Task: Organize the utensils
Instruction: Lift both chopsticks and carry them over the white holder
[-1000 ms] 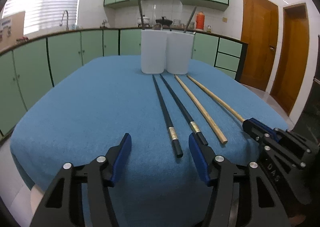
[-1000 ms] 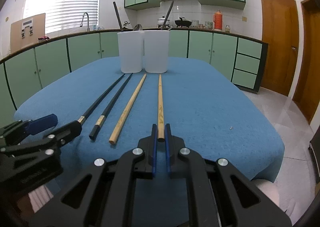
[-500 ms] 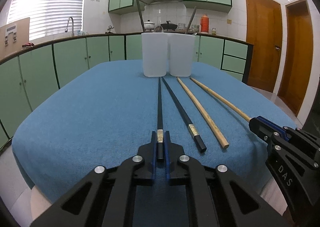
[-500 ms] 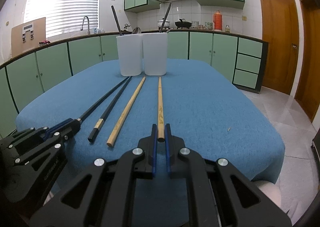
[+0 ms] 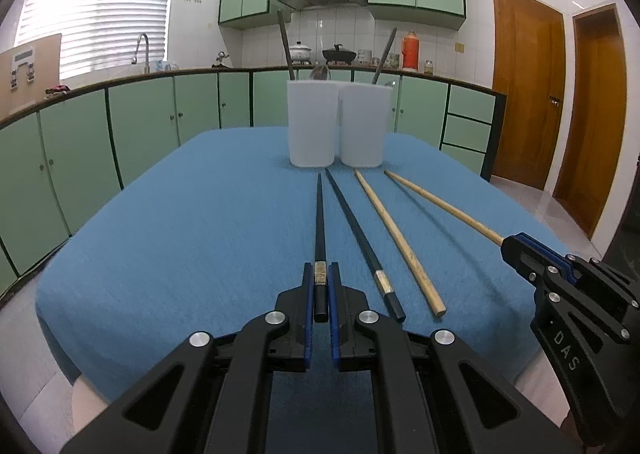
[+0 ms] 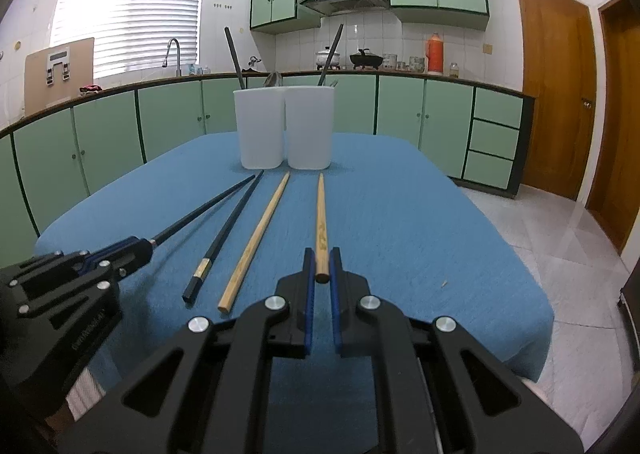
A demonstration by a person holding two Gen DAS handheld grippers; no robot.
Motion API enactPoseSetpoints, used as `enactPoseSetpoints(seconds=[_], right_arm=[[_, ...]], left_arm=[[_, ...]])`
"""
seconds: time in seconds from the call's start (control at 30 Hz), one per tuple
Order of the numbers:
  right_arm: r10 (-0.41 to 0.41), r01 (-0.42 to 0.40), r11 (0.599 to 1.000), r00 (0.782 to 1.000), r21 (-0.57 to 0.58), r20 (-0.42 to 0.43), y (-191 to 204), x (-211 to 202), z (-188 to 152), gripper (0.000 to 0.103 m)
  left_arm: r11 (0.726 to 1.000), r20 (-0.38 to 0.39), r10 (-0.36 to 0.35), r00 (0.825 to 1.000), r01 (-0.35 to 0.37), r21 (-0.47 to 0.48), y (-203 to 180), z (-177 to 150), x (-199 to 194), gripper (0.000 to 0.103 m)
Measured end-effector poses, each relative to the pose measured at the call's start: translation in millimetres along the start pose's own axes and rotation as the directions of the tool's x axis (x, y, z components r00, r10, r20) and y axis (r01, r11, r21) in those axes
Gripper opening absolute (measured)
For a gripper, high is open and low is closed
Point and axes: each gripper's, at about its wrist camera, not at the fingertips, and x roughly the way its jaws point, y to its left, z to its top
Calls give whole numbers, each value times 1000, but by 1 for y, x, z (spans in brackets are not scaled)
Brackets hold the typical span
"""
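Four chopsticks lie on the blue tablecloth [image 5: 200, 234], pointing at two white cups. My left gripper [image 5: 320, 278] is shut on the near end of the leftmost black chopstick [image 5: 320, 222]. My right gripper [image 6: 322, 266] is shut on the near end of the rightmost wooden chopstick [image 6: 321, 214]. The second black chopstick [image 5: 360, 230] and second wooden chopstick [image 5: 396, 234] lie free between them. The left cup [image 5: 312, 122] and right cup [image 5: 364, 124] stand side by side at the far end, each holding a dark utensil. The right gripper also shows in the left wrist view [image 5: 516, 246], and the left gripper in the right wrist view [image 6: 136, 250].
The table's front edge lies just under both grippers. Green kitchen cabinets [image 5: 120, 126] run behind the table. Wooden doors [image 5: 528, 94] stand at the right. A tiled floor [image 6: 560, 222] lies to the right of the table.
My left gripper moved left over the leftmost black chopstick and shut on its near end. My right gripper has stayed shut on the wooden chopstick.
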Motion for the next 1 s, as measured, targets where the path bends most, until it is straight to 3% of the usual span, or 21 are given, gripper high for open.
enactPoseSetpoints(seconds=[0.37,0.7,1.0], right_arm=[[-1,1,1000,997,3,77,-11,-21,33,6],[56,-61,998,987,26,150,-32,-37,99,6],[108,-105,994,978,-25,176,-30,-36,158,6]], left_arm=[[1000,118,-15,993,15,-2,5,31,-34,7],[999,234,-40,971,40,6,12,85,-61,7],[997,267,-78,961,77,15,13,135,-60,7]])
